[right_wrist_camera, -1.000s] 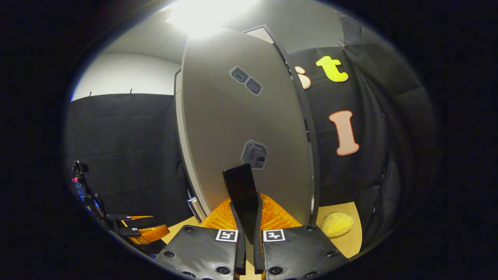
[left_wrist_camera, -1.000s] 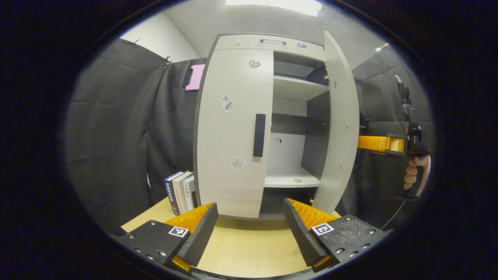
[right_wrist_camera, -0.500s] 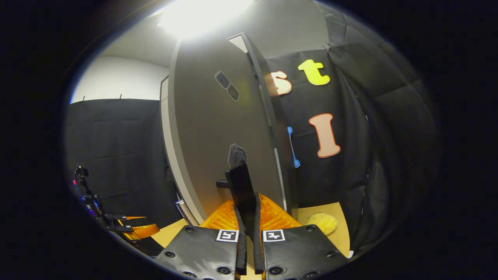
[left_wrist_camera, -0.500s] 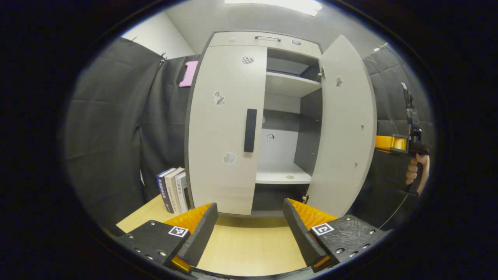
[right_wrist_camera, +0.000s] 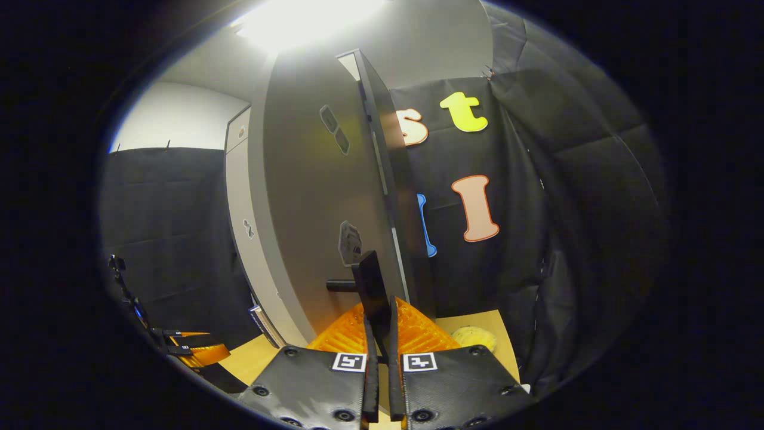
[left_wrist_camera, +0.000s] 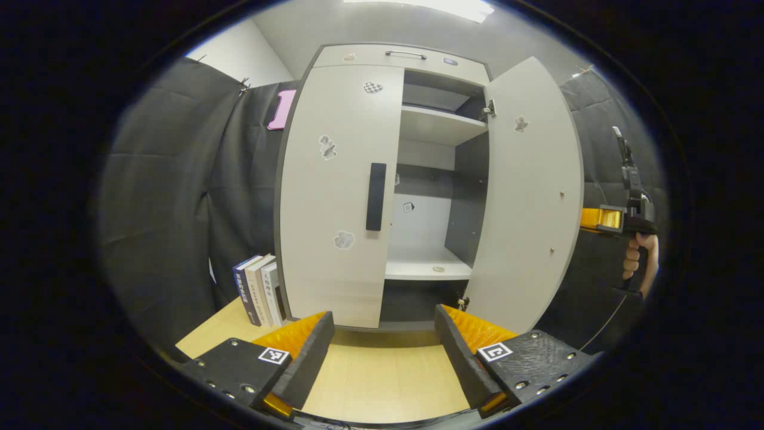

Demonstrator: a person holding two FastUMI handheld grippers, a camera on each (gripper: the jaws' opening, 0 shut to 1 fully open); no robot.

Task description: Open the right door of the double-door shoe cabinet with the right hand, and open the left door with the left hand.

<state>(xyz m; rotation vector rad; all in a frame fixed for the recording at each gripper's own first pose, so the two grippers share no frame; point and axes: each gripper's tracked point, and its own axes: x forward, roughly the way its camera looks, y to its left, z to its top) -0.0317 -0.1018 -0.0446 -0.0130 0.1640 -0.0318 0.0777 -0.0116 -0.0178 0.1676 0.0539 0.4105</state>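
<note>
Grey right door (left_wrist_camera: 531,197) open | right gripper (right_wrist_camera: 380,334) clamps handle (right_wrist_camera: 371,286) | left gripper (left_wrist_camera: 382,352) spread

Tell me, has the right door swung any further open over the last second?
Yes. In the left gripper view the right door has swung wider, outward from the cabinet, showing more of its inner face and more shelf.

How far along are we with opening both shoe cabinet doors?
About halfway. Done: the right door stands swung wide, shelves exposed. In hand: the right tool is shut on the right door's handle. Left: the left door looks closed, its handle untouched, with the left tool open and short of it.
</note>
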